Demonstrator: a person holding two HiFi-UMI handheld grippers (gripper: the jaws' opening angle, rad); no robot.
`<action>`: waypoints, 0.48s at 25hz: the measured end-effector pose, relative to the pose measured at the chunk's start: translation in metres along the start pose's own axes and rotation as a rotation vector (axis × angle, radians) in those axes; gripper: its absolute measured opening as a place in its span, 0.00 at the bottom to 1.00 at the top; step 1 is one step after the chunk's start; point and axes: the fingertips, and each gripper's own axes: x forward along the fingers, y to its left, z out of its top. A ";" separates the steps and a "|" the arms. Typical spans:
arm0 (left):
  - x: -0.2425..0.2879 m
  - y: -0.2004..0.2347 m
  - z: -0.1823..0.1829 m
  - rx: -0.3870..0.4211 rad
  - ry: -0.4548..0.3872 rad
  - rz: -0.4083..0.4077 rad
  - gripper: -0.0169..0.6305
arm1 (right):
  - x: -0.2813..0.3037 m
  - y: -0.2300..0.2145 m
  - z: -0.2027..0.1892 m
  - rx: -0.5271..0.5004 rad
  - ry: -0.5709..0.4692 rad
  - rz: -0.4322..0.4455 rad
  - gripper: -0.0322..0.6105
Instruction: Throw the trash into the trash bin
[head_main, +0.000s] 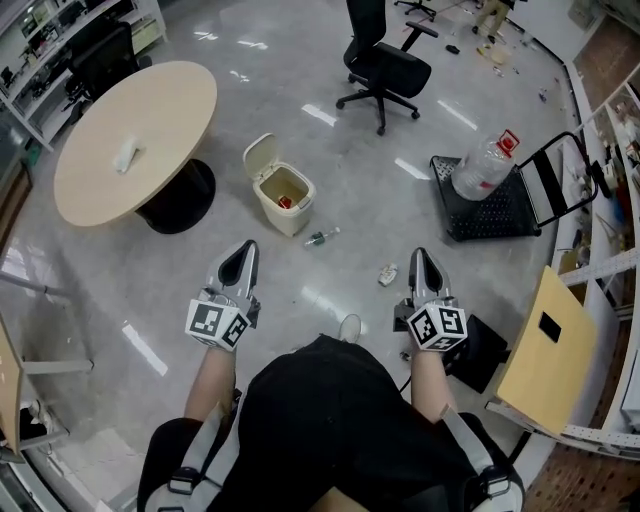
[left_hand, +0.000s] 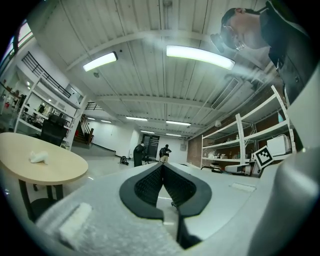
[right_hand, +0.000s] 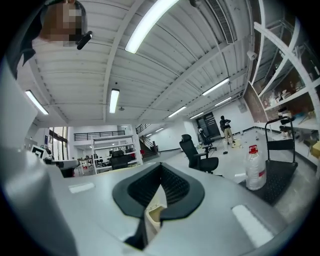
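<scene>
Floor (head_main: 330, 170) is super glossy, polished grey, with lights reflecting all over it. Trash bin (head_main: 294, 218) looks like smooth cream plastic, slight sheen. Round table (head_main: 150, 110) has a pale wood-look top, pretty matt. Water jug (head_main: 480, 168) is clear plastic, and the black cart (head_main: 500, 215) under it has a perforated deck, metal by the look. Left gripper (left_hand: 162, 166) and right gripper (right_hand: 160, 166) both have matt grey shells with ribbed black rubbery pads (left_hand: 147, 189).

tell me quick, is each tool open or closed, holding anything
left tool: closed, holding nothing
right tool: closed, holding nothing
</scene>
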 end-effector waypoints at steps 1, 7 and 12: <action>0.008 -0.002 0.001 0.005 0.003 0.007 0.03 | 0.009 -0.005 0.003 0.006 -0.005 0.010 0.06; 0.064 -0.017 0.004 0.024 -0.002 0.016 0.03 | 0.052 -0.036 0.029 -0.110 -0.026 0.071 0.06; 0.117 -0.043 -0.009 0.019 0.003 -0.008 0.03 | 0.065 -0.092 0.040 -0.132 -0.026 0.047 0.06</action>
